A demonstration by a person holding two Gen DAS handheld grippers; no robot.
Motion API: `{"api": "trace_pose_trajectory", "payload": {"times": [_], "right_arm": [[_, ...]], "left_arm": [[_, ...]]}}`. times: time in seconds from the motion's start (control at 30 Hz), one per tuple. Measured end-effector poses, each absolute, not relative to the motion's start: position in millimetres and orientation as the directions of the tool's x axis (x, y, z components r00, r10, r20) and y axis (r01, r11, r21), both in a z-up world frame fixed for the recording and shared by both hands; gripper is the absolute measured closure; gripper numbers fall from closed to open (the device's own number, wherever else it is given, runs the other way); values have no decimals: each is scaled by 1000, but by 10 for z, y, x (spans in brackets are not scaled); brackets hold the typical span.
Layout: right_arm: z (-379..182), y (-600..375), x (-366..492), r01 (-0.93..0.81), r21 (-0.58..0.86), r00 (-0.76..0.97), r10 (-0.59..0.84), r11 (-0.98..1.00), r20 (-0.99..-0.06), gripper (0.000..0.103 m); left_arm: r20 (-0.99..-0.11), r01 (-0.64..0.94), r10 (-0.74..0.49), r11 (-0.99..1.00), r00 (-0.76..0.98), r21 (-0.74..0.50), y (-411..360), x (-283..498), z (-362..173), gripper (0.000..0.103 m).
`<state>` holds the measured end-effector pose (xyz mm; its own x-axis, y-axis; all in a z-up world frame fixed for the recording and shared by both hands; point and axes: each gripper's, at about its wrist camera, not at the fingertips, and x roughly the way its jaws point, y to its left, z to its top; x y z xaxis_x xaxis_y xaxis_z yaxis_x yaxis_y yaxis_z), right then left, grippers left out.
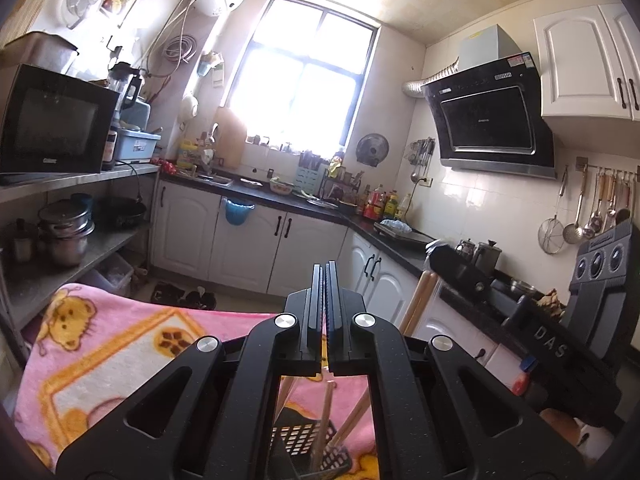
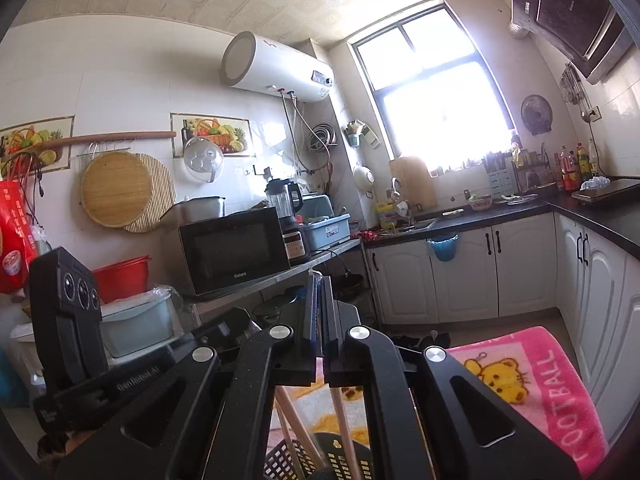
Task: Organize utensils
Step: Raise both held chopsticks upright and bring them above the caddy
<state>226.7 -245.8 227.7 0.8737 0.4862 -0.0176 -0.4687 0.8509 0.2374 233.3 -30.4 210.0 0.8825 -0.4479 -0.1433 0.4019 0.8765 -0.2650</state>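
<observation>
basket [image 1: 308,446] mostly behind left gripper [image 1: 325,270]

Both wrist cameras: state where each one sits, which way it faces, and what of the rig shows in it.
Left wrist: on the left gripper, facing level toward the window; its shut jaws show, with the right gripper at right.
Right wrist: on the right gripper, facing the microwave shelf; jaws shut, the left gripper's body at left.
Shared: the window, microwave, pink blanket, black basket of chopsticks.

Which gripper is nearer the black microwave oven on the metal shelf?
Left. The left gripper hangs on the black microwave oven's side; the right gripper is beyond it, toward the white base cabinets.
</observation>
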Motion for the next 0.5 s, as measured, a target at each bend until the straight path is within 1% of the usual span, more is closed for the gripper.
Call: {"api": "trace_pose_trajectory", "payload": {"times": [0.3, 0.5], "right_arm": [[2070, -2348, 2379, -461, 217, 876, 480, 861, -40, 101], [1906, -2265, 2505, -435, 215, 883, 461, 874, -85, 101]], "left_arm": [[-169, 398, -456, 871, 874, -290, -308, 2467, 1862, 103], [-200, 399, -462, 871, 864, -287, -329, 2498, 1681, 103]]}}
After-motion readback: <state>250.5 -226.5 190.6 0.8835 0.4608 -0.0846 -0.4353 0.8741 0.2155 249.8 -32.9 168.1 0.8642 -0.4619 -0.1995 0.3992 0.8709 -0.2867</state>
